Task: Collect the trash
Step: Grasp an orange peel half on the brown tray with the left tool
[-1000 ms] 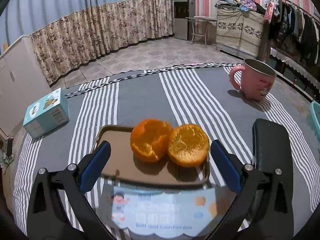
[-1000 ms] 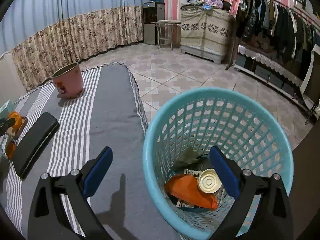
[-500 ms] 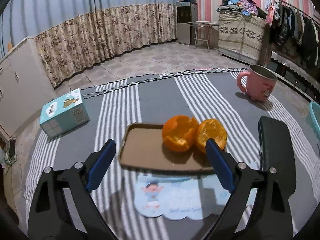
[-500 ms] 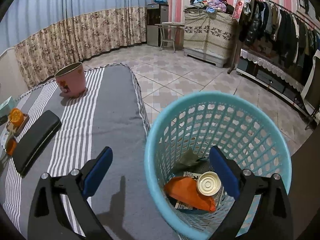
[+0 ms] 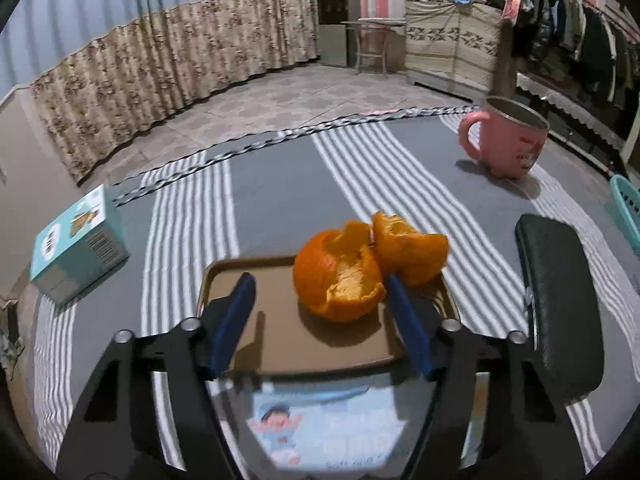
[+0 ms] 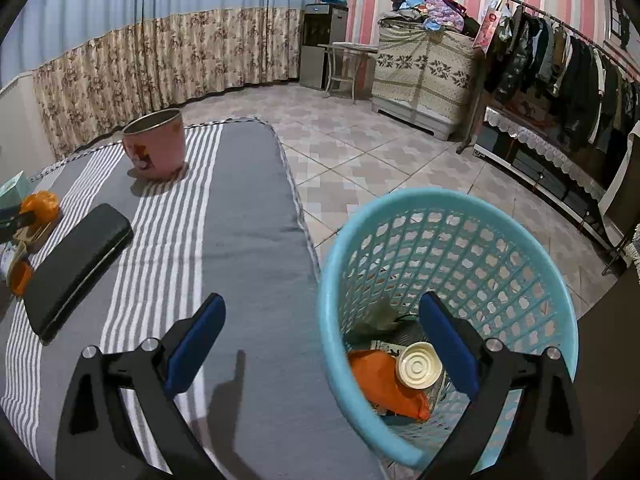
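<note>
The left gripper is reaching over a brown tray lying on the table, which a grey cloth with white stripes is covering. Its jaws are closing around the nearer orange peel; the right pad is lying against the peel's side, while the left pad is standing clear of it, so the peel is sitting between the jaws without being clamped. A second peel is leaning against the first at the tray's far right corner. A printed wipes packet is lying just in front of the tray, toward the table's near edge. A black case is resting to the right of the tray, a pink mug is standing toward the far right corner, and a teal box is sitting at the left edge.

The right gripper is hovering with its jaws wide apart and nothing between them, straddling the rim of a light blue basket standing just off the table's right edge. Inside the basket an orange wrapper, a round cream lid and a green scrap are lying.
</note>
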The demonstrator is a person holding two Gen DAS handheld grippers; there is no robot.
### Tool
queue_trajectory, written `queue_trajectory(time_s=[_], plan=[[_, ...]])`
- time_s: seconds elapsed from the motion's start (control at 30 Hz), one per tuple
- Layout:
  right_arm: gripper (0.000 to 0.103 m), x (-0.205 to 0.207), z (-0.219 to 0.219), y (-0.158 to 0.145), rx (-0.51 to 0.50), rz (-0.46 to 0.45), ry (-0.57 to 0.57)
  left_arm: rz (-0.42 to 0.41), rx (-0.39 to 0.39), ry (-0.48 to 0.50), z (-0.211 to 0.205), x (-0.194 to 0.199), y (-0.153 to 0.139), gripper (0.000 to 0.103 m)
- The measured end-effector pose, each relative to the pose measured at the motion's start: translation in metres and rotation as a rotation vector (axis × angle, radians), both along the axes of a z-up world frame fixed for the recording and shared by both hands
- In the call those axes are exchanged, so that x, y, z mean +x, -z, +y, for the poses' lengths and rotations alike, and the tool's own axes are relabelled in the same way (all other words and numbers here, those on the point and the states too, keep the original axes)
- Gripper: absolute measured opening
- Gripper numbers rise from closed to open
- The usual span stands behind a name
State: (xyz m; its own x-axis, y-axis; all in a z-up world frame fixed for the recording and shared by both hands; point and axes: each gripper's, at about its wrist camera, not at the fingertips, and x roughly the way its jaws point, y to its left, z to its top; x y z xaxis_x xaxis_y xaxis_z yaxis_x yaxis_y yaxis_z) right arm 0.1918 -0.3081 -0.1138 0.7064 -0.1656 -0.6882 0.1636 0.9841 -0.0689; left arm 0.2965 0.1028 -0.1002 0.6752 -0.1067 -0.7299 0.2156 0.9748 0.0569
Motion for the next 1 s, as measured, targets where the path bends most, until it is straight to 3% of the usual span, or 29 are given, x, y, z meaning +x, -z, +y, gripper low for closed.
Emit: queue_trajectory(time_s=[0.07,0.27,0.47,0.77,1.0], plan=[[0.095,0.0,0.006,-0.001,-0.002,-0.002,-0.003,0.014,-0.029,0.016,0.0,0.003,0.001,0.045],[0.095,0.005,0.036,-0.003,-0.031,0.006,-0.048,-0.01,-0.058,0.018,0.003,-0.004,-0.001,0.032],[0.095,0.005,0.062,-0.012,-0.061,-0.008,-0.085,-0.083,-0.038,0.004,0.009,-0.017,-0.022,0.032],[0.095,0.005,0.092,-0.02,-0.031,-0.017,-0.126,-0.144,0.012,-0.032,0.03,-0.035,-0.04,0.032],[0.095,0.008,0.137,-0.027,-0.001,-0.029,-0.179,-0.157,-0.012,-0.089,0.066,-0.043,-0.043,0.032]])
